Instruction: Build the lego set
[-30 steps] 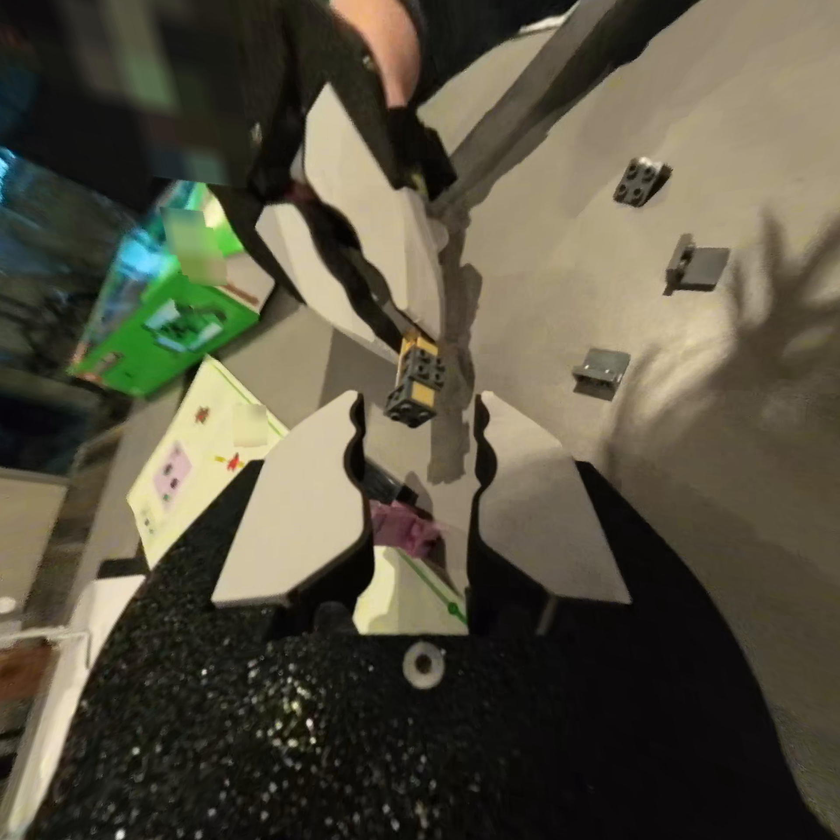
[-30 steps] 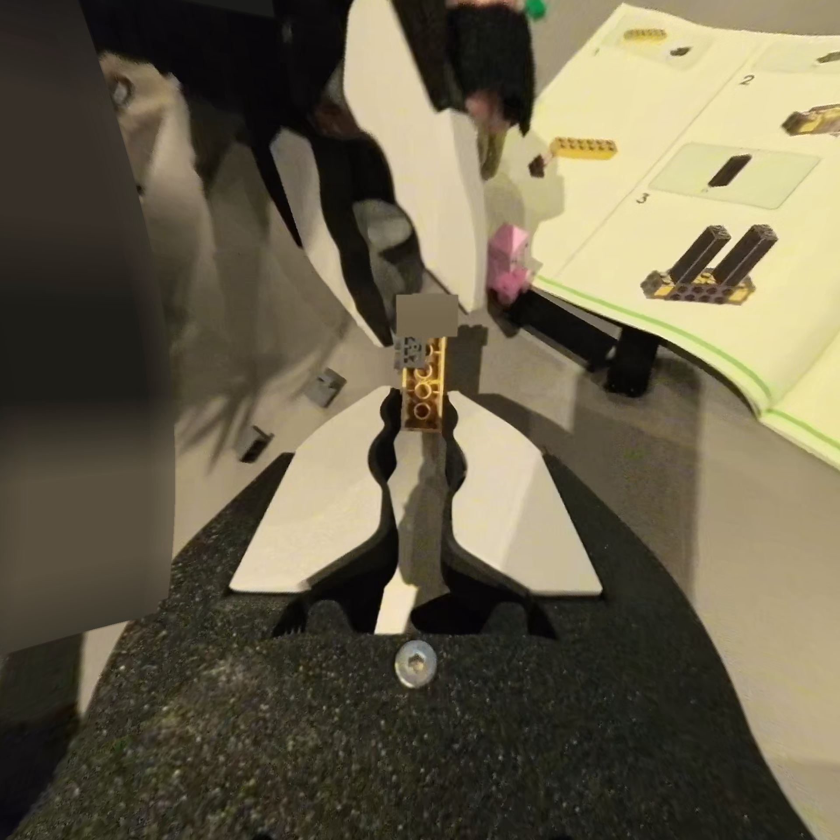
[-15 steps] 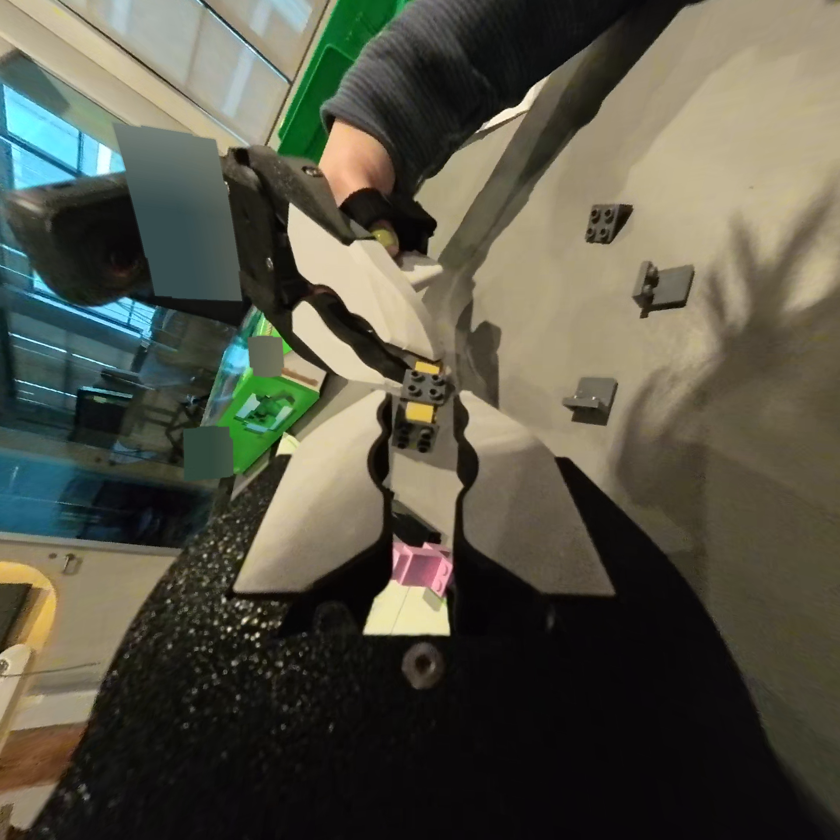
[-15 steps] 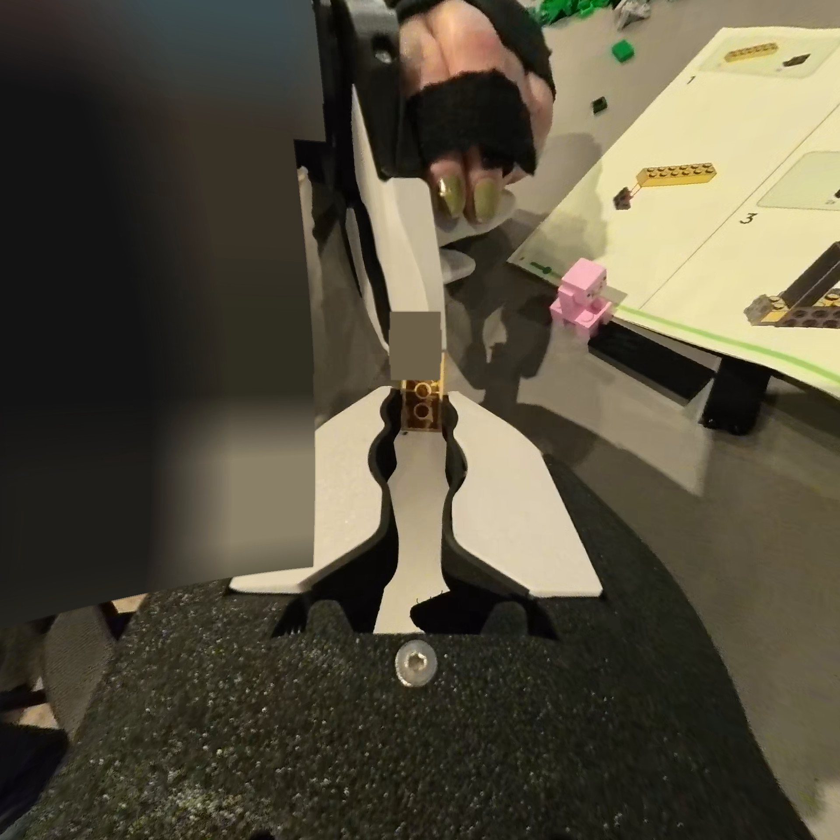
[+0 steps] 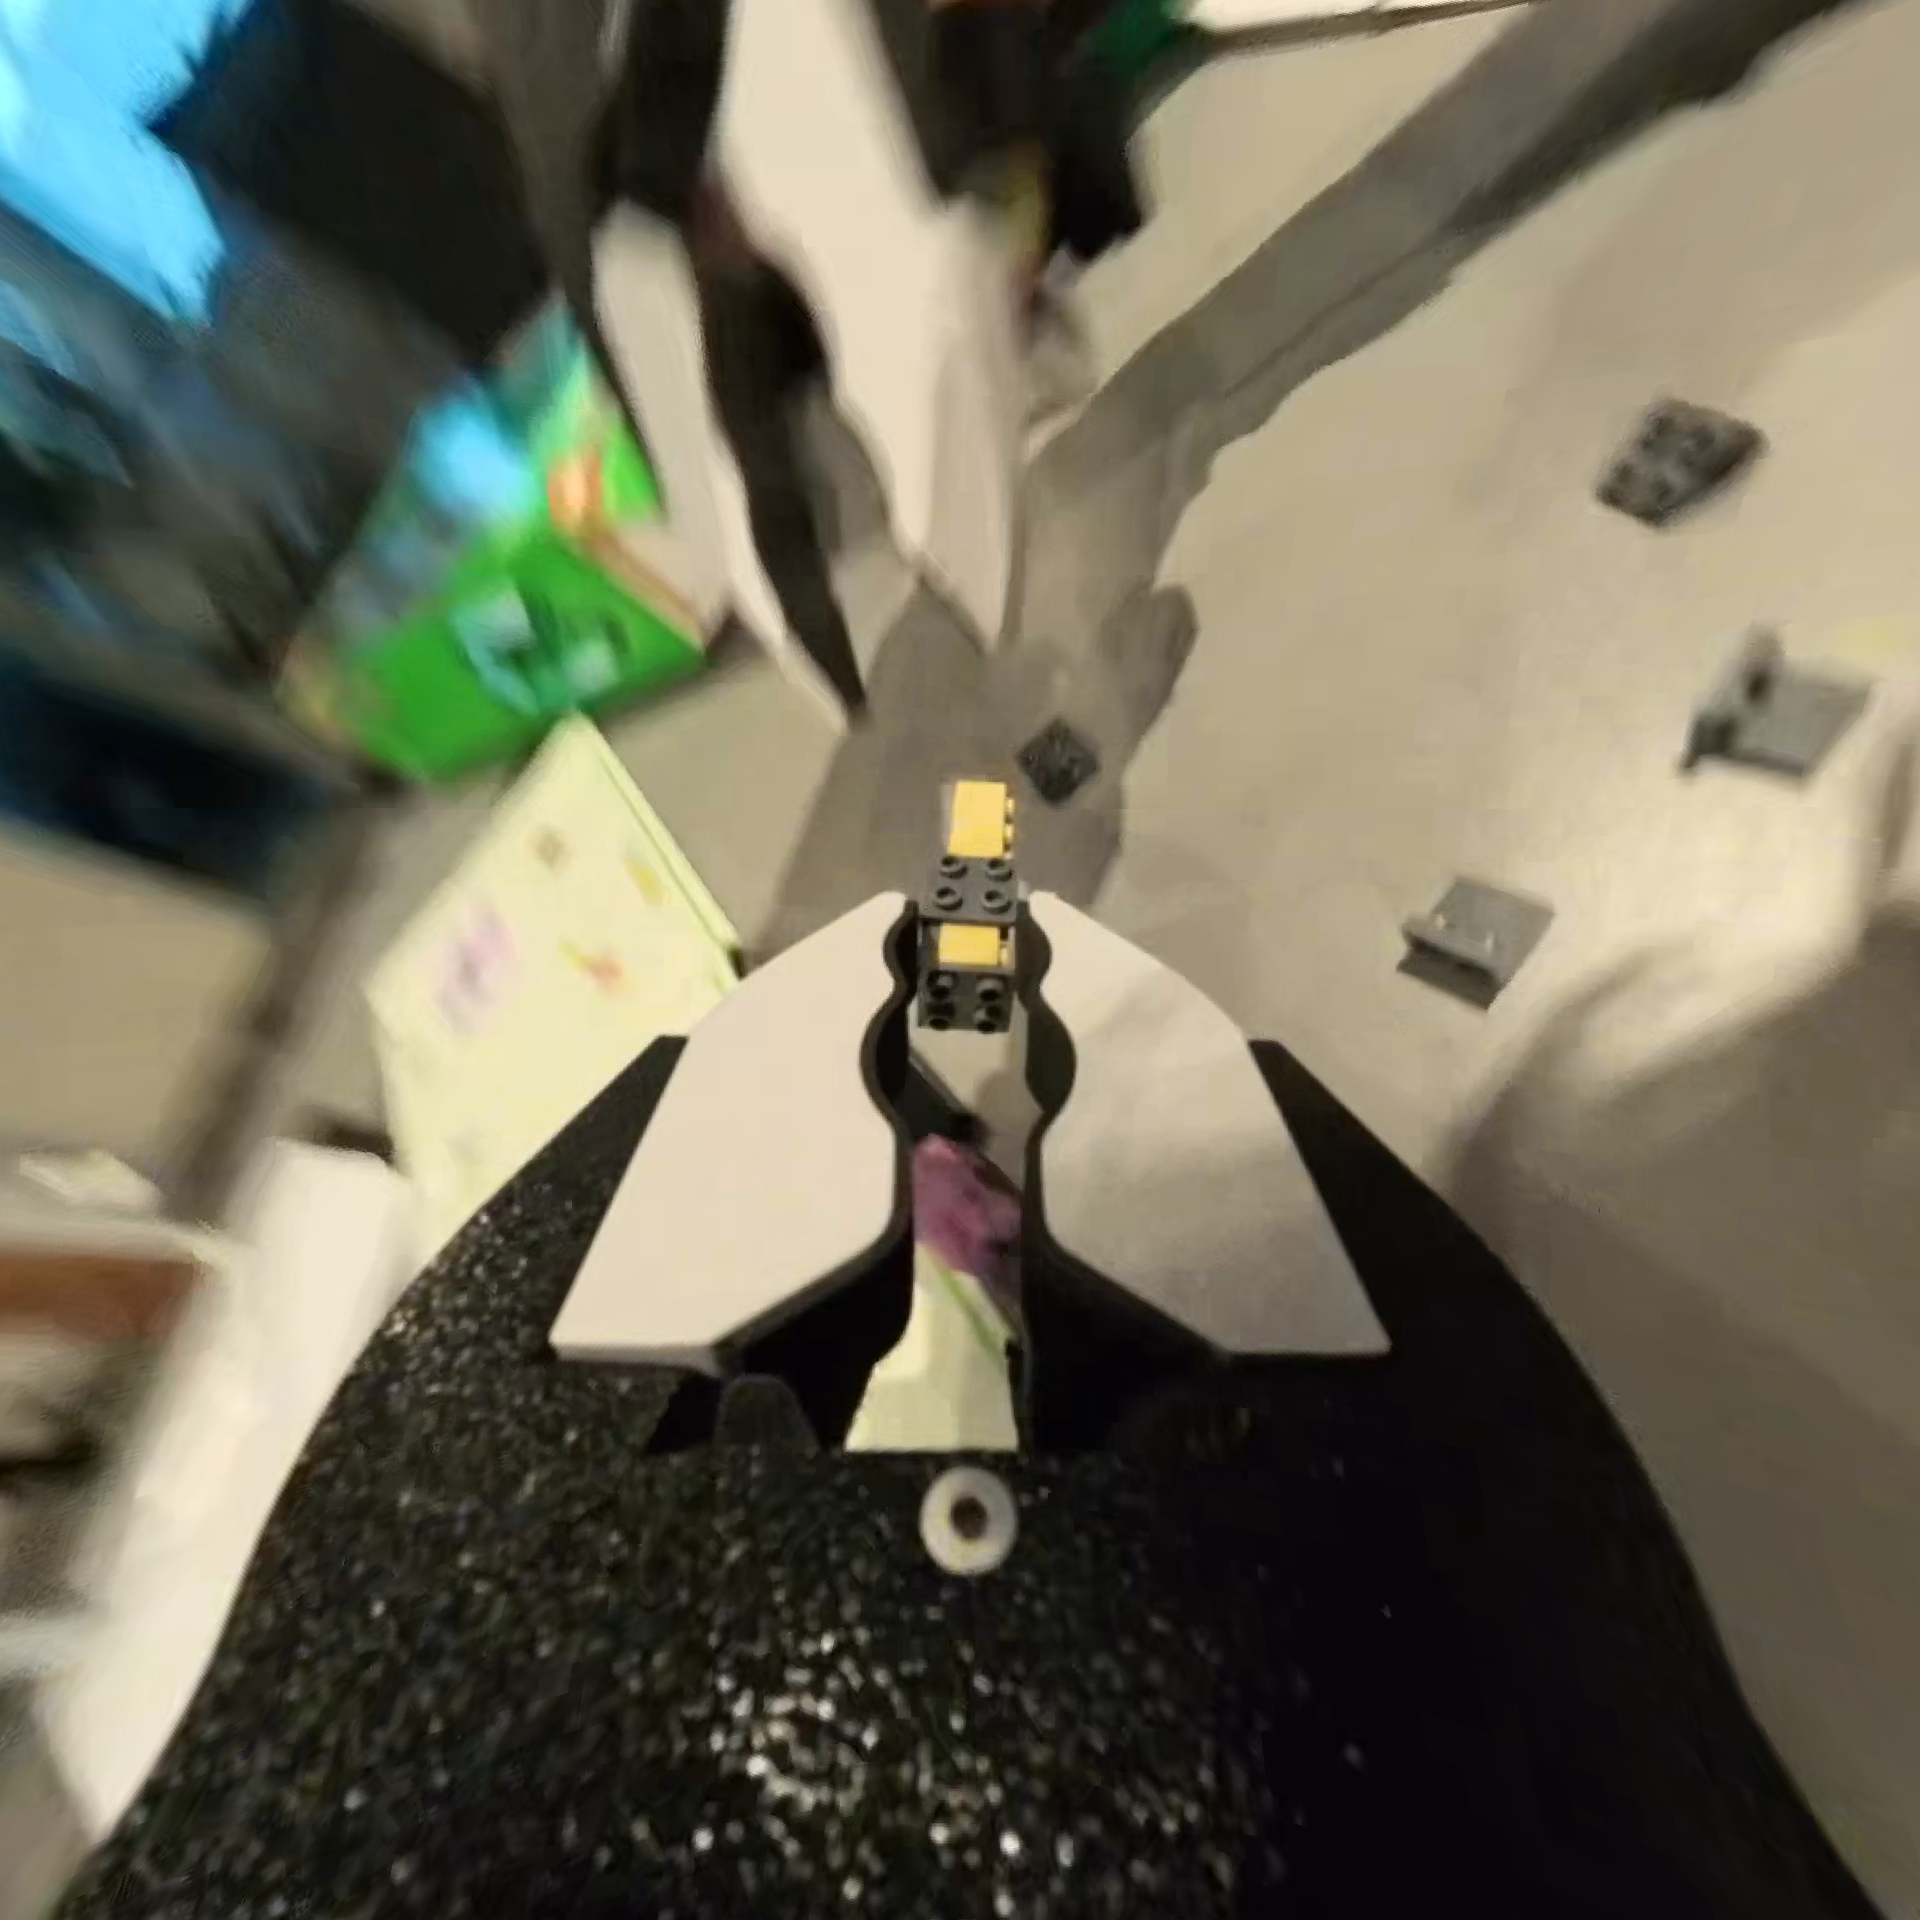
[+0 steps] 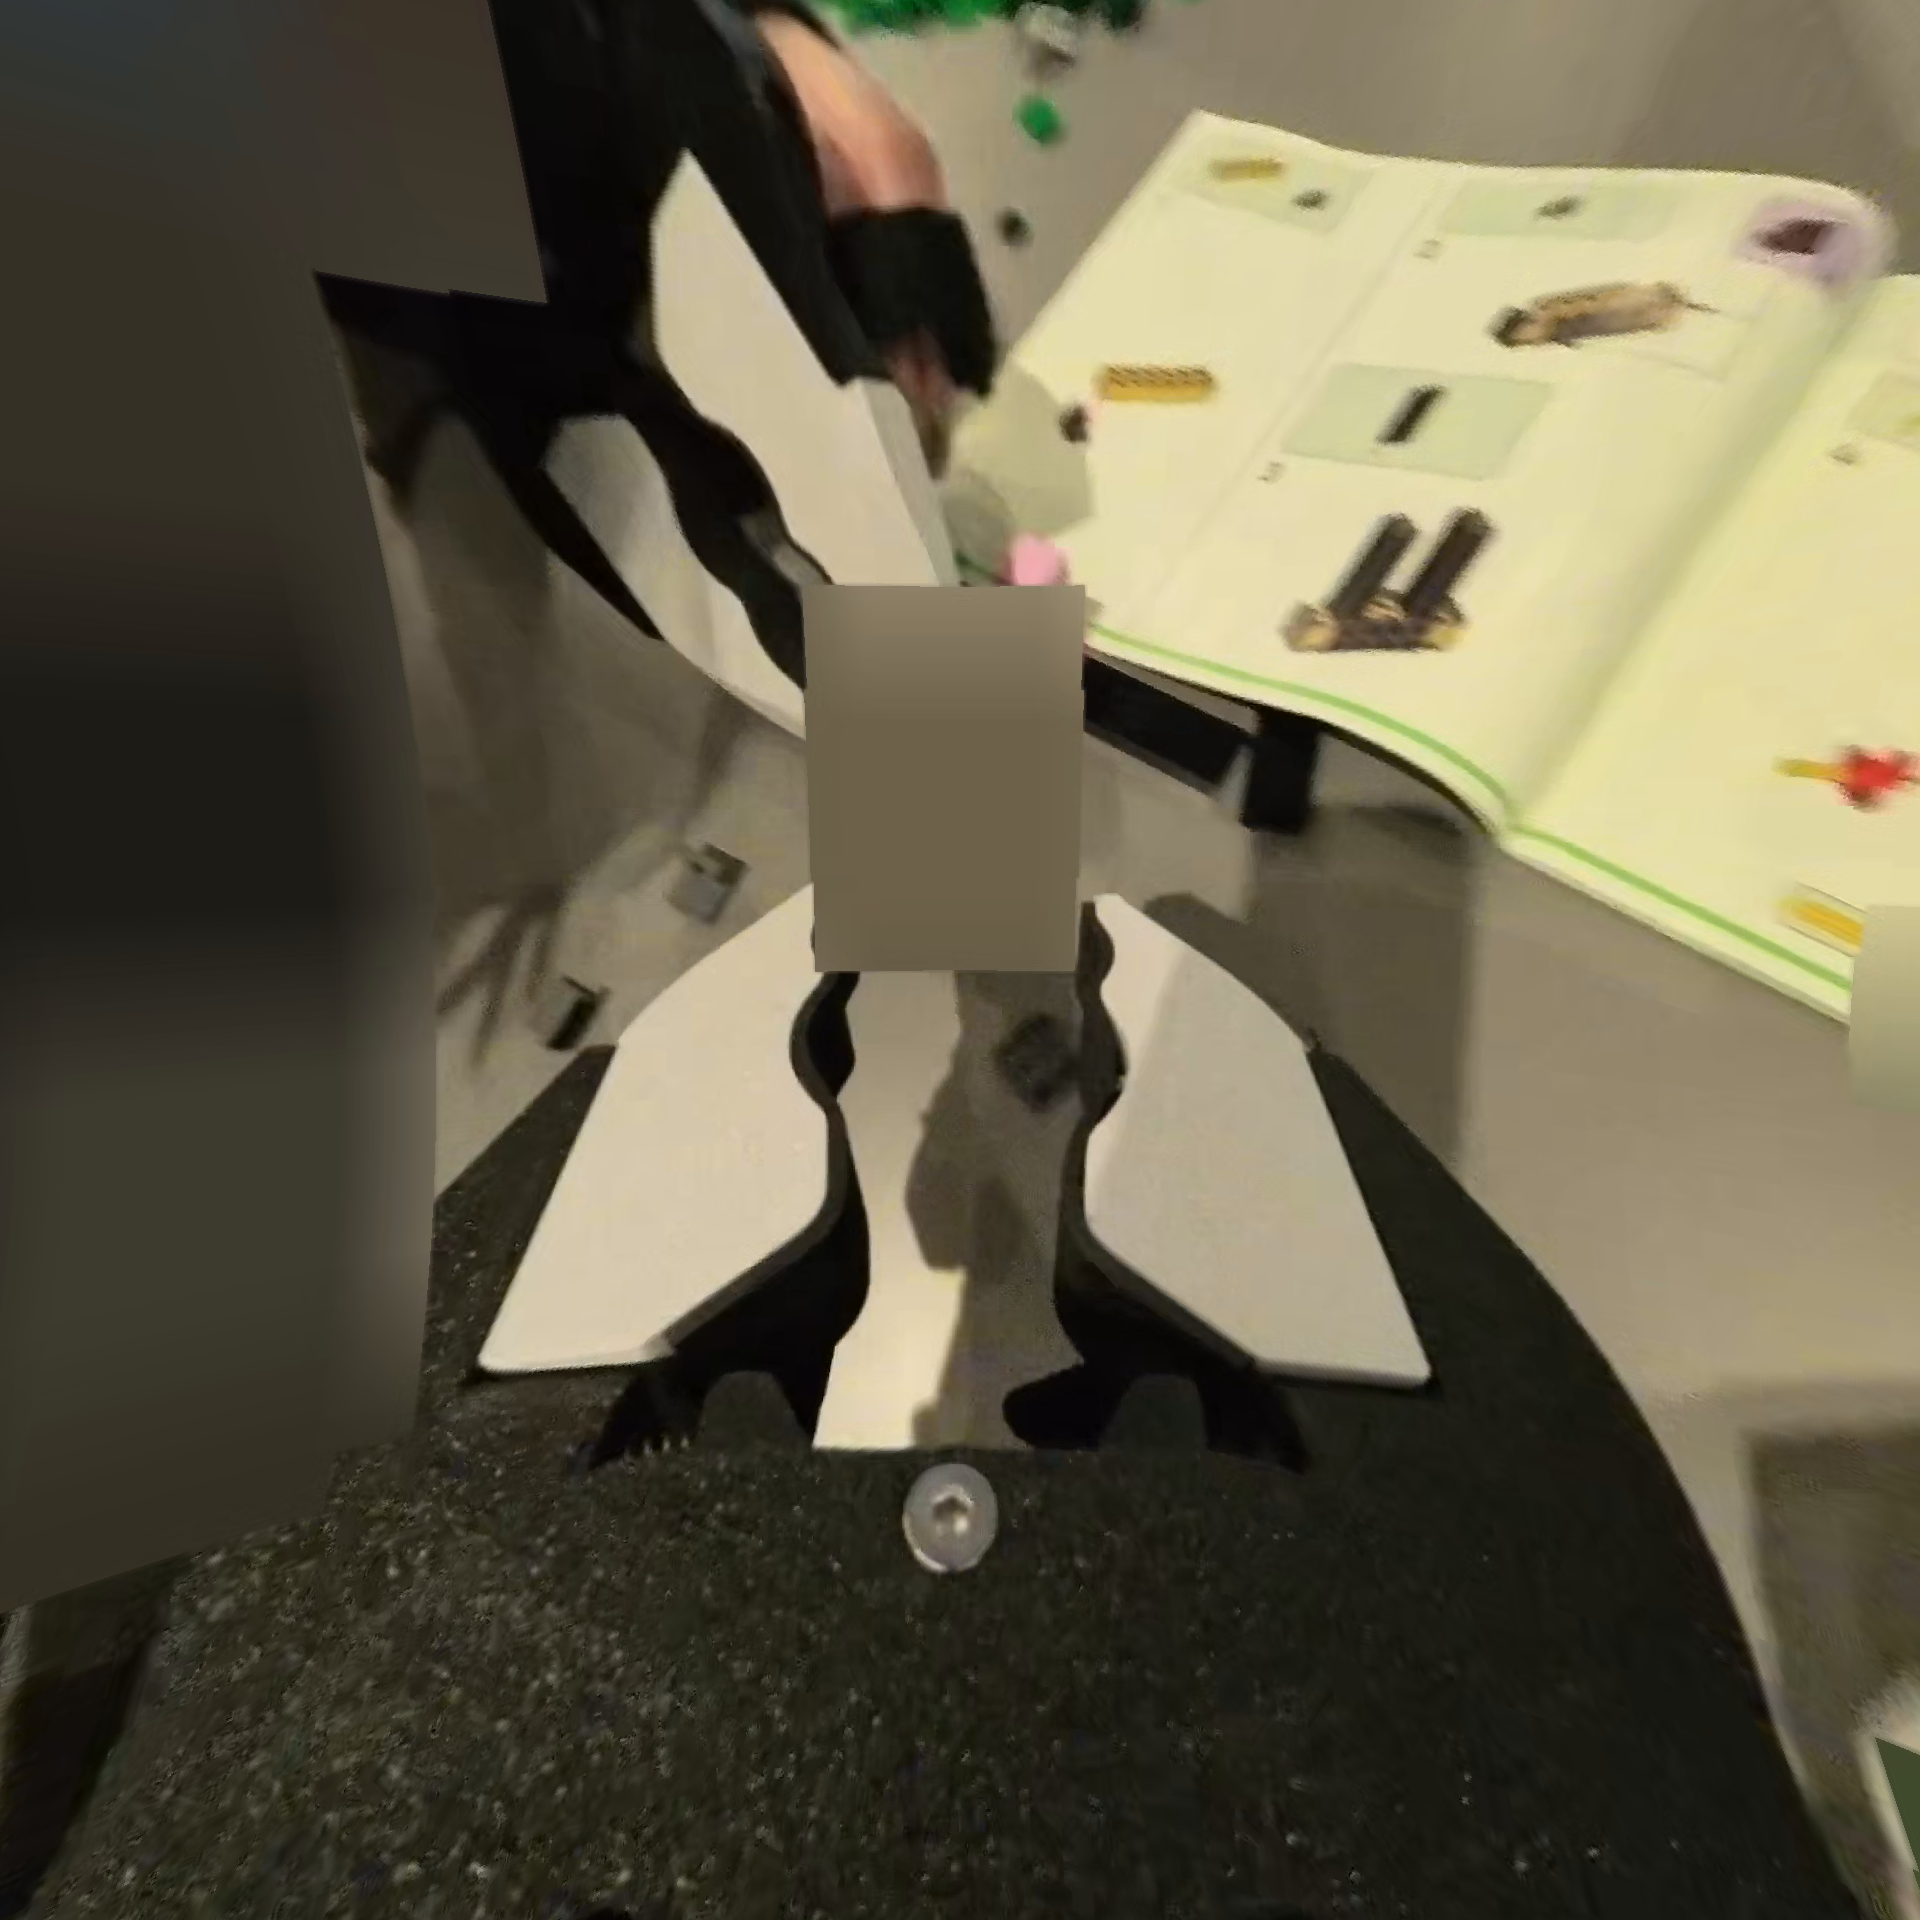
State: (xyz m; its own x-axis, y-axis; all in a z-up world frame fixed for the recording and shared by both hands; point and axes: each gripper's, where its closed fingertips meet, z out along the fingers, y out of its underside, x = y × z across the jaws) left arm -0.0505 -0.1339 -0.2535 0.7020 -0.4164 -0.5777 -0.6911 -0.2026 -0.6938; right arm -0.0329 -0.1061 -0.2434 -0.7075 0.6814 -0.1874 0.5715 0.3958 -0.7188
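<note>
Four loose grey pieces (image 5: pixel 1475 940) lie on the bench (image 5: pixel 1558 312). Left hand-held gripper (image 5: pixel 971 940) pinches one yellow-and-dark-grey brick assembly (image 5: pixel 971 914); right hand-held gripper (image 6: pixel 961 945) stands narrowly parted, its tips masked.

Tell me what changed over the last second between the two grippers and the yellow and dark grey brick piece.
The yellow and dark grey brick assembly changed hands: the left gripper closed on it, and the right gripper, which held it before, opened and drew back. A small dark grey plate now lies on the table beneath. The three loose grey pieces, such as the bracket, and the open instruction booklet stayed put.
</note>
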